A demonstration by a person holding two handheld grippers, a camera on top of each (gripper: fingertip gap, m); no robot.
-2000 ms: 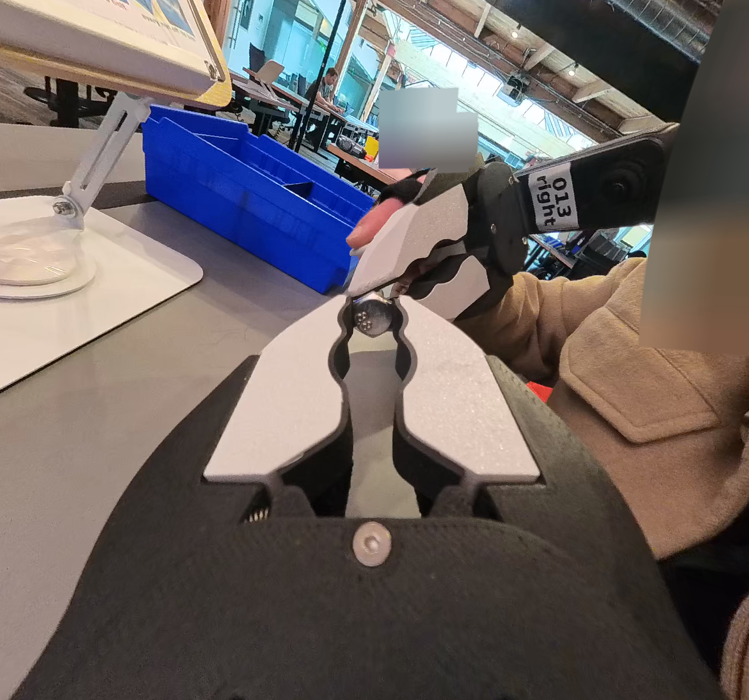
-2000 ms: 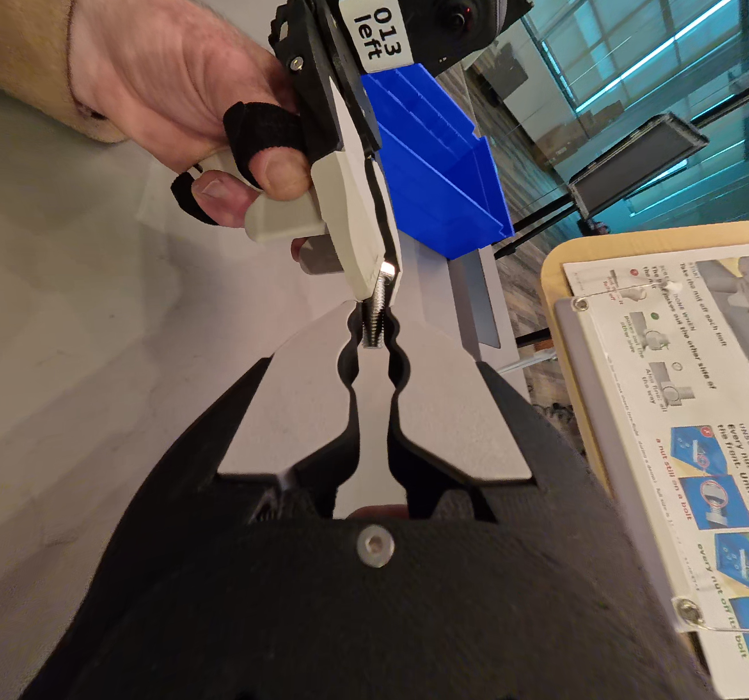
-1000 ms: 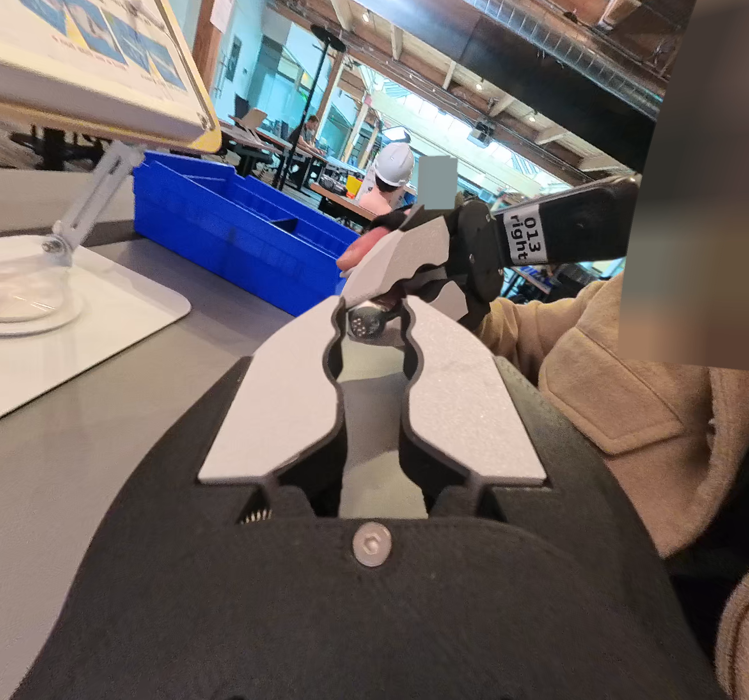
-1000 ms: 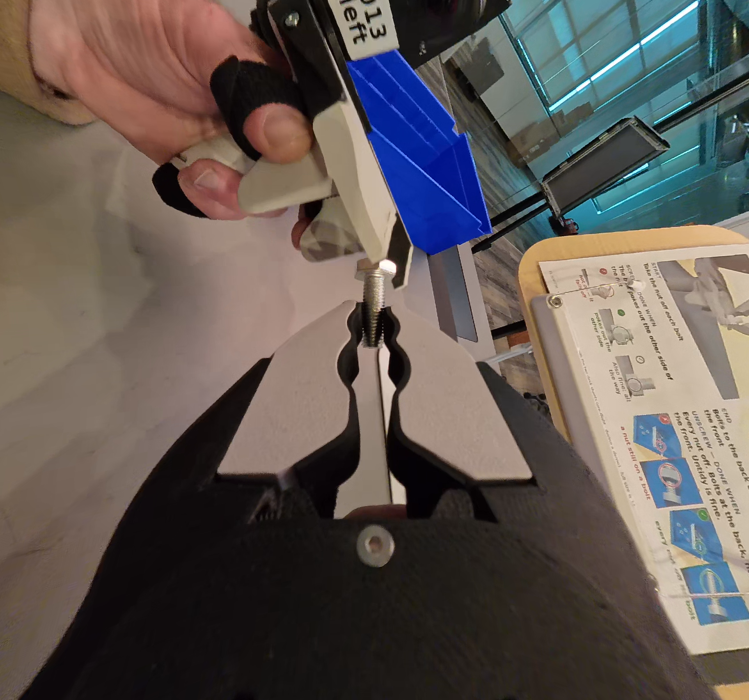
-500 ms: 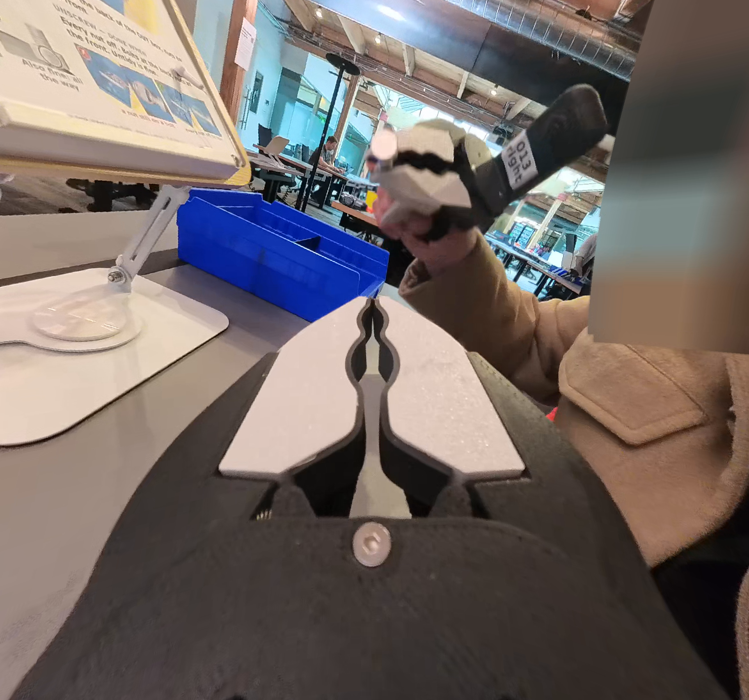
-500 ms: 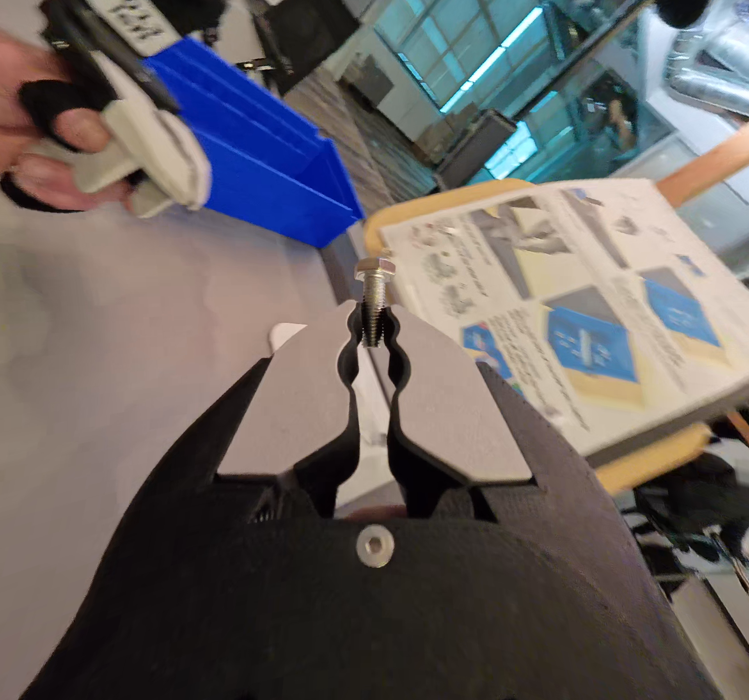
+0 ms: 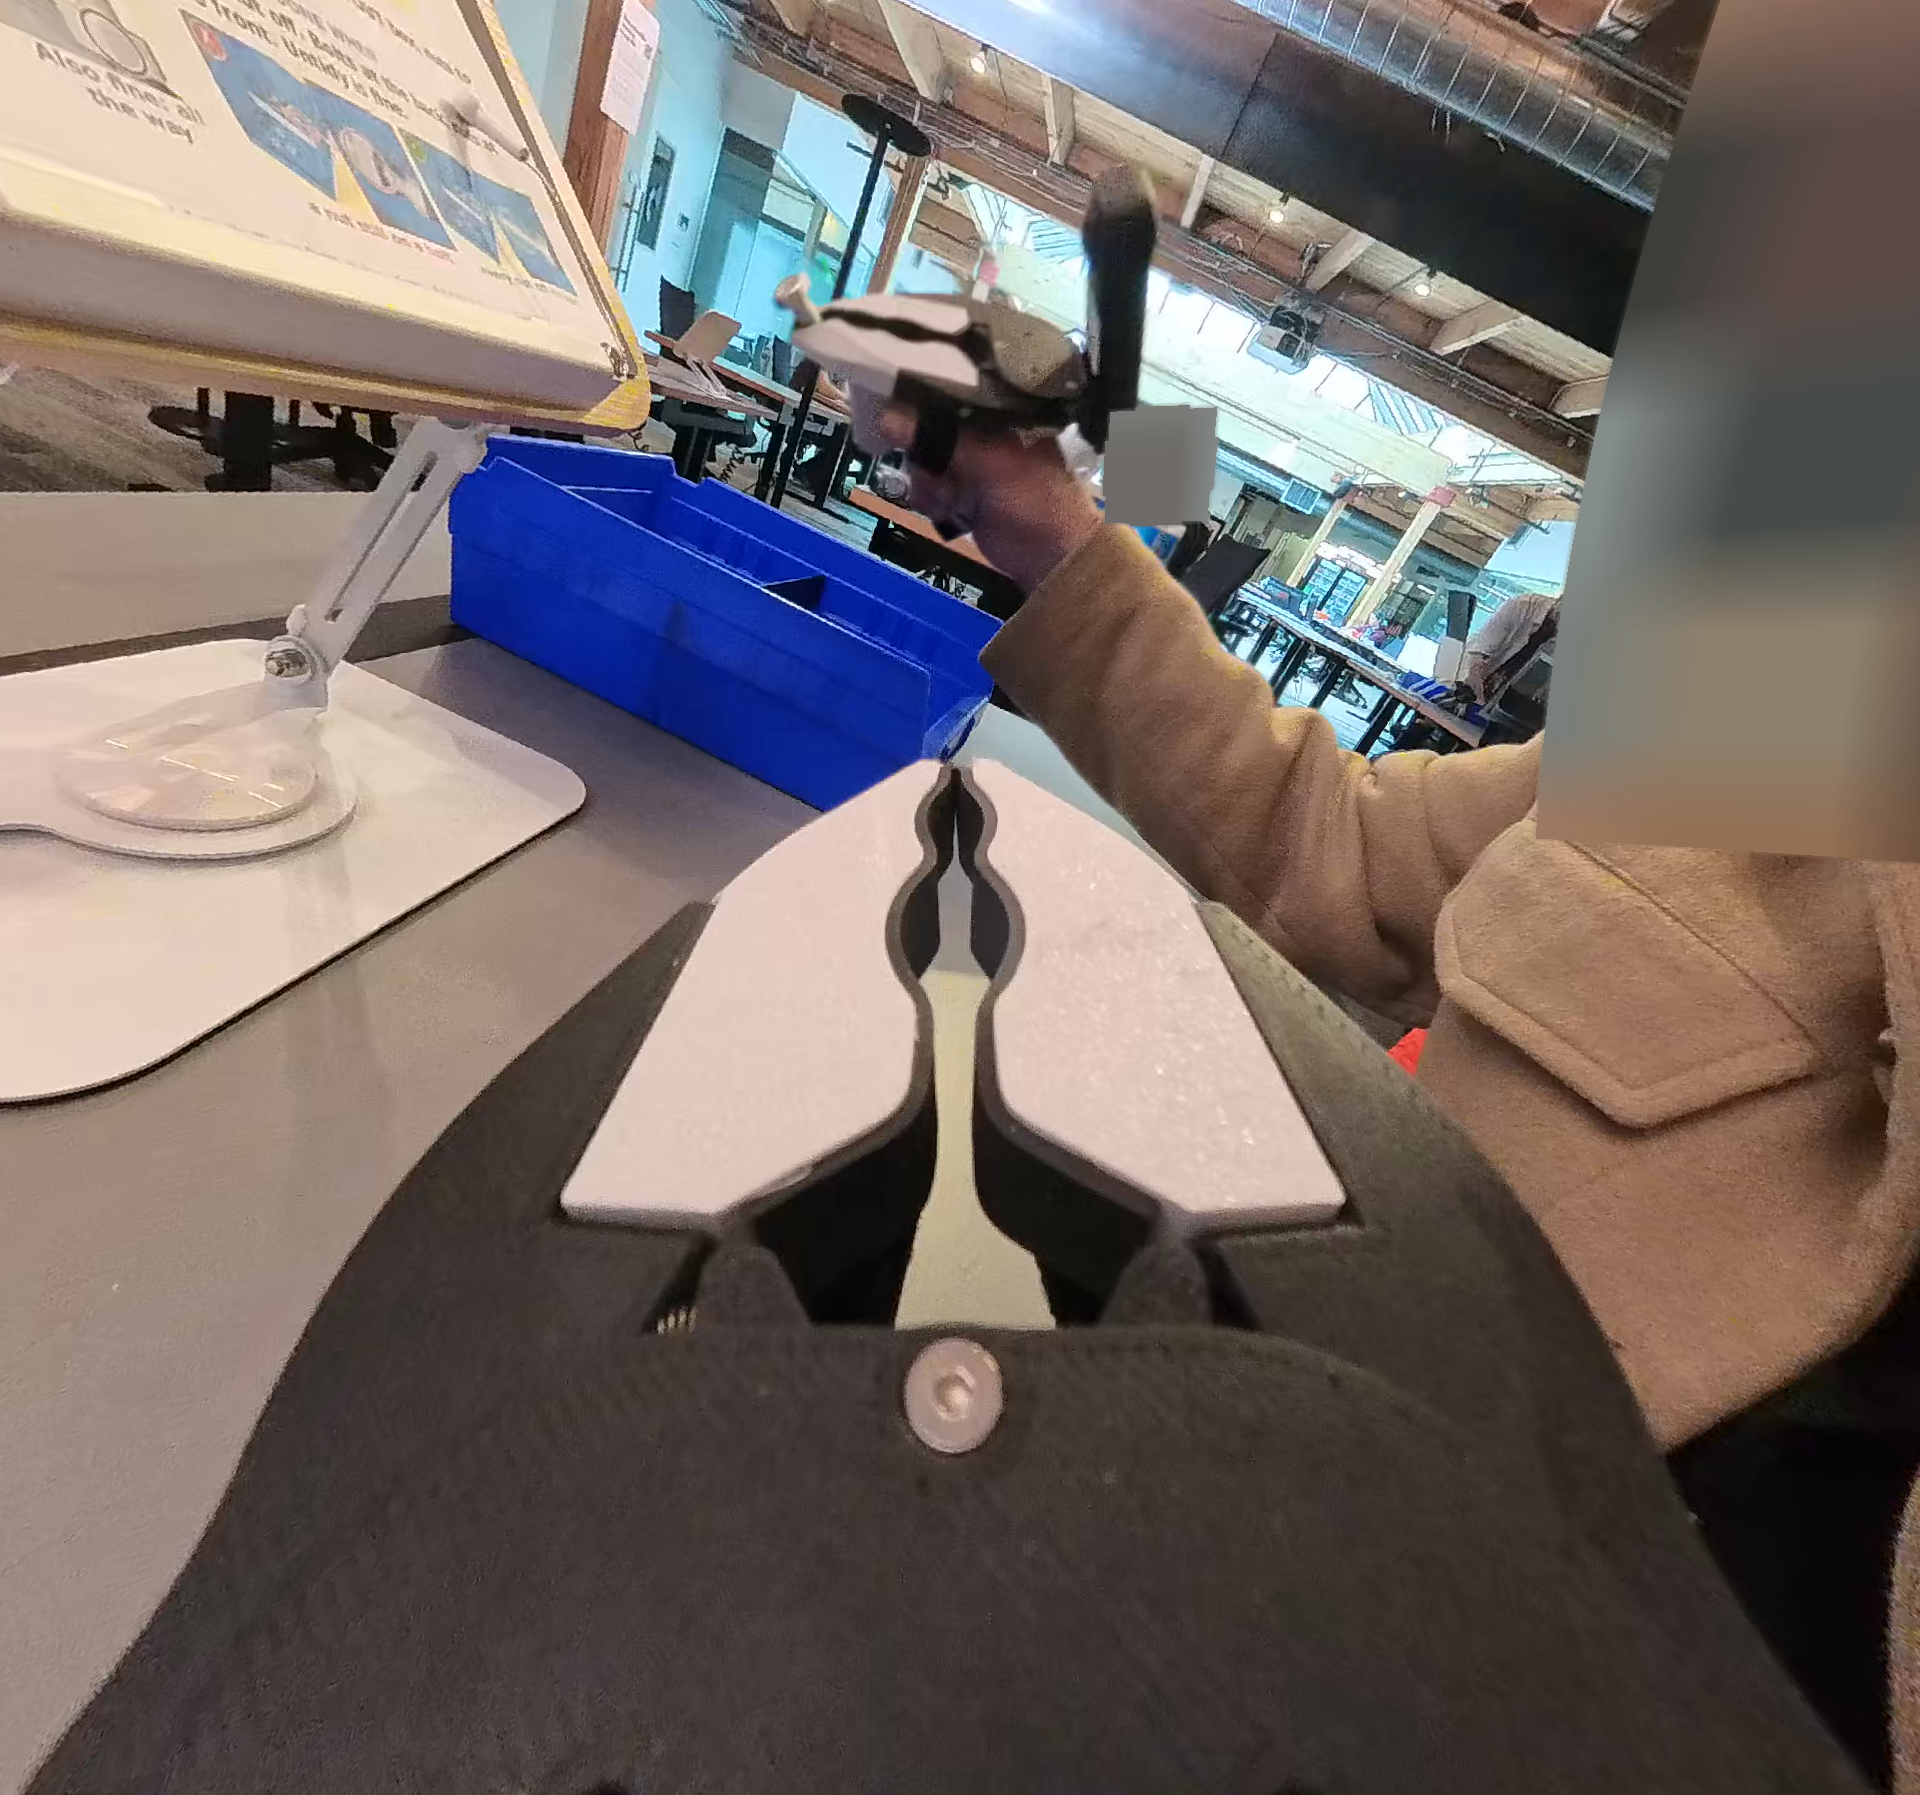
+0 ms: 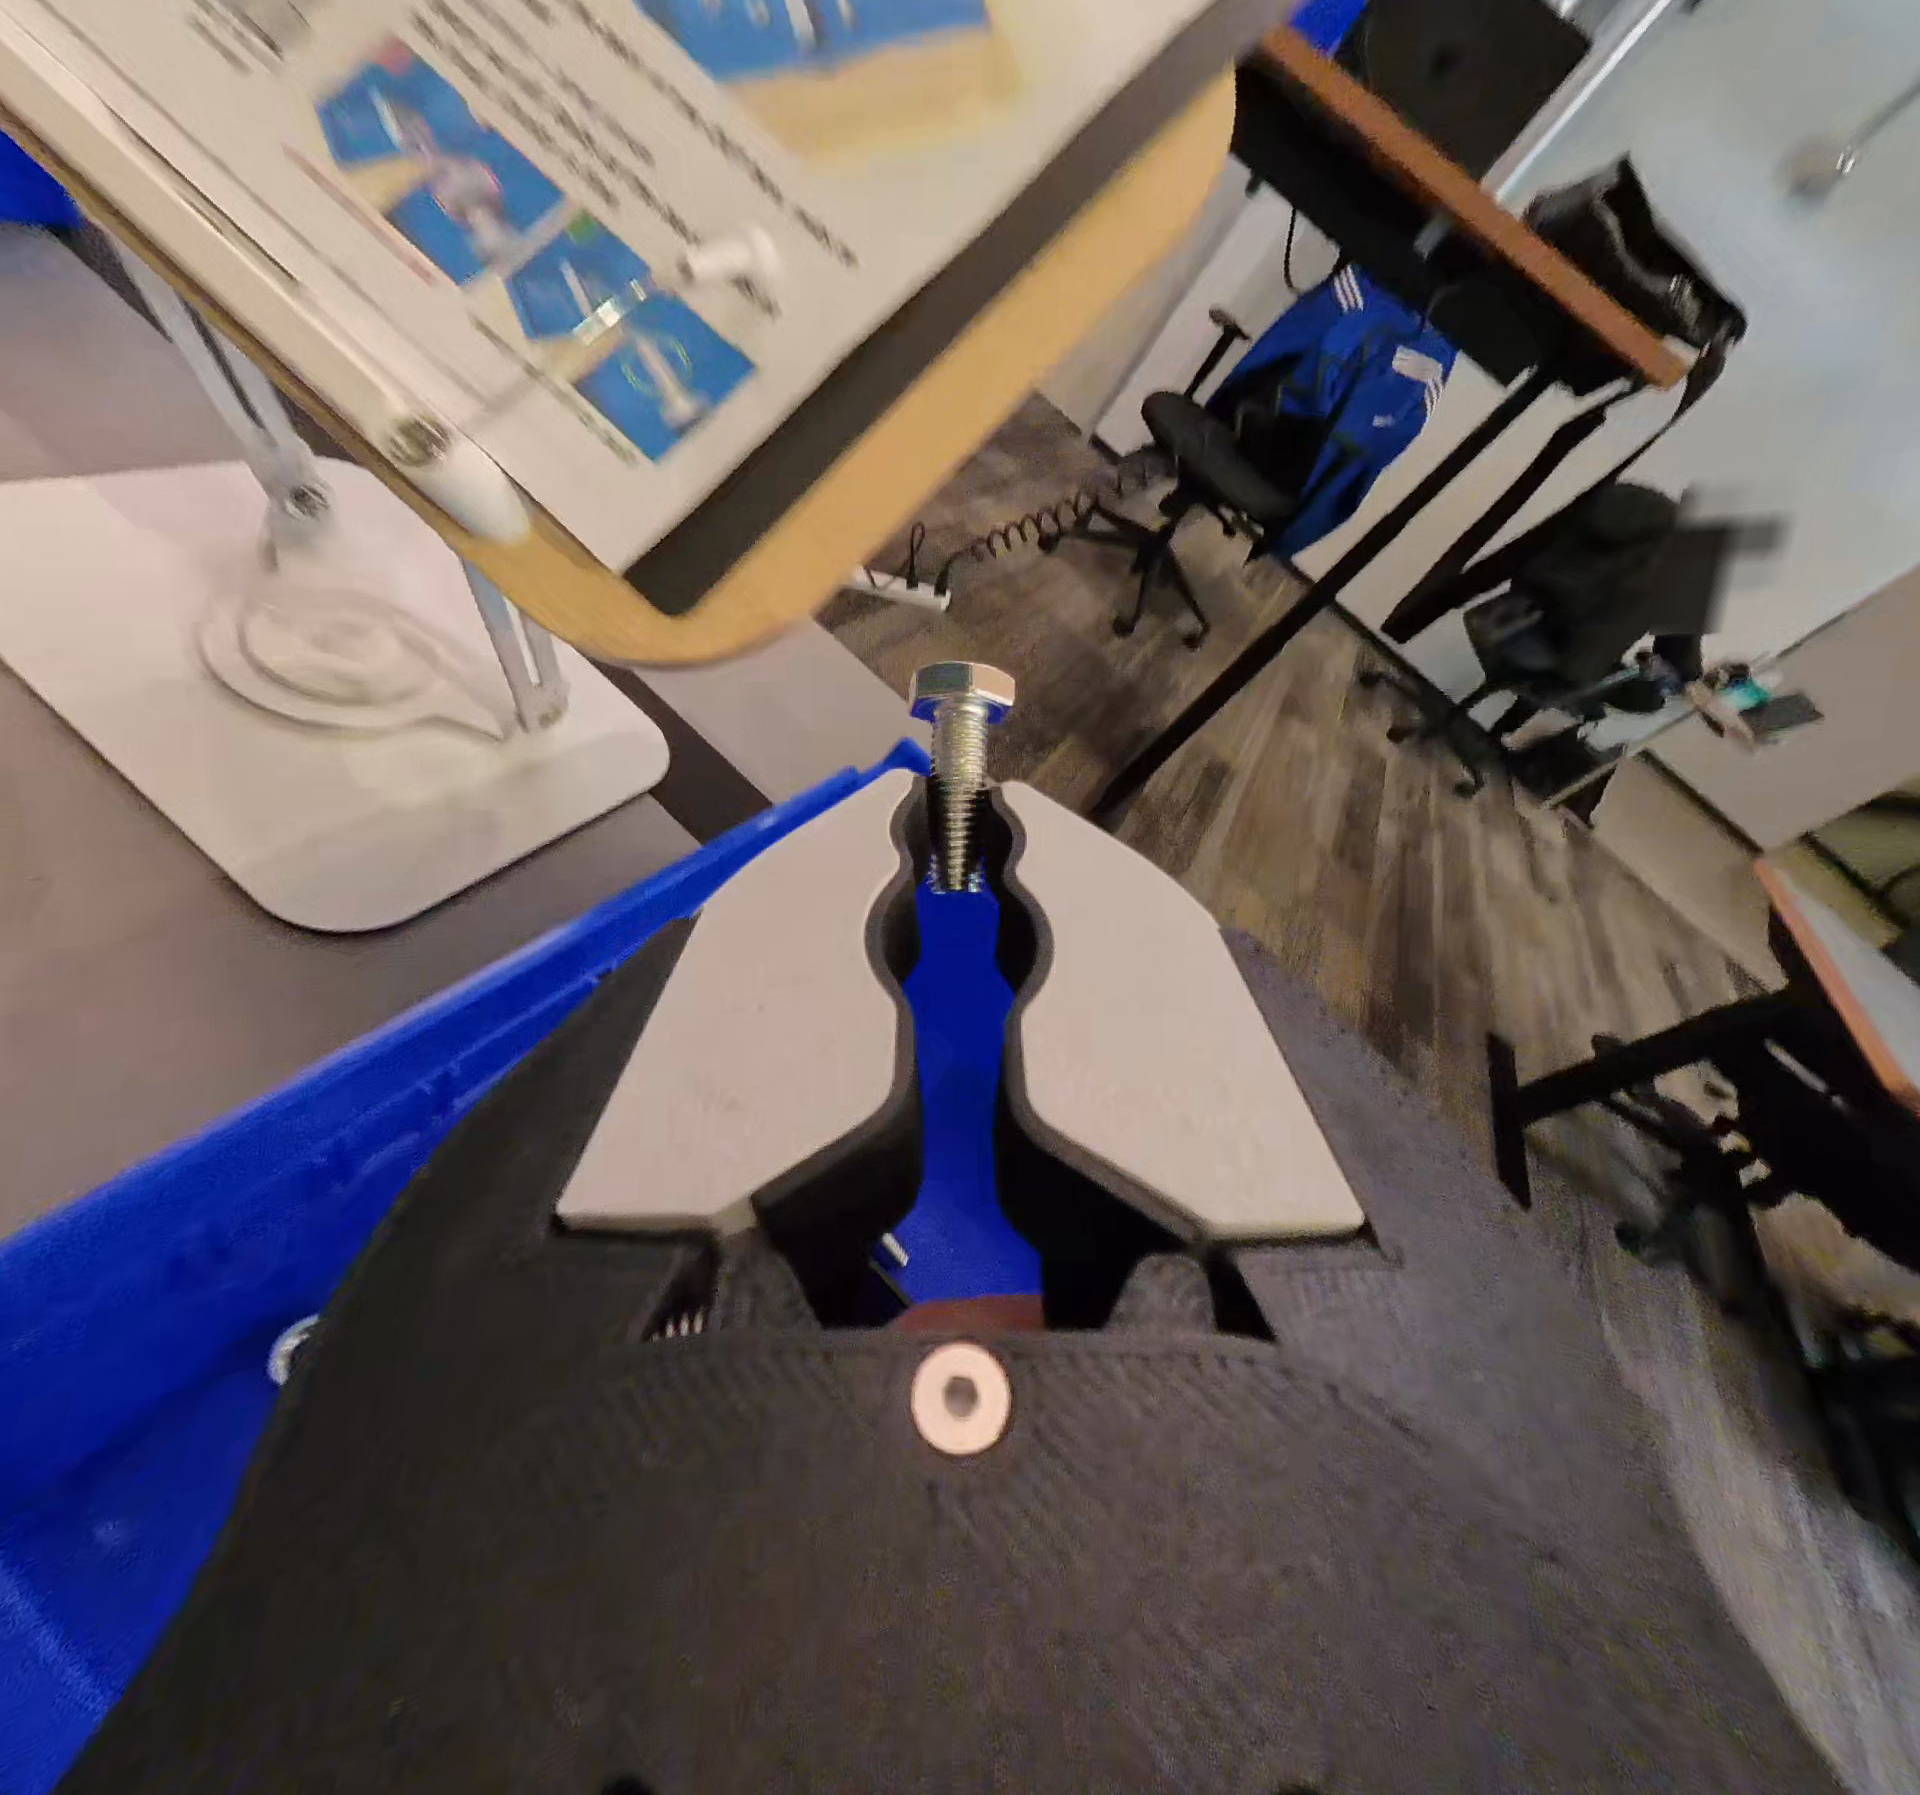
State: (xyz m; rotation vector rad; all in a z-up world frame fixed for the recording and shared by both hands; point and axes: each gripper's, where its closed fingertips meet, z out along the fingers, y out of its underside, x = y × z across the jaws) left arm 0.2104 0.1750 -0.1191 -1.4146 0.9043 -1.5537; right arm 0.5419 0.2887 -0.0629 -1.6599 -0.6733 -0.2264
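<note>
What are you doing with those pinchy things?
A person is holding a hand-held gripper in each hand at a grey table. The right hand-held gripper is shut on a silver bolt, pinching its threaded end so the hex head sticks out, and it is raised above the blue bin. The left hand-held gripper is shut with nothing in it, low over the table. An instruction board on a white stand sits beside the bin.

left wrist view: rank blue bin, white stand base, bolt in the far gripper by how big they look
1. White stand base, though it sits nearer the camera, so unsure against the bin.
2. Blue bin.
3. Bolt, clearly smallest.
</note>
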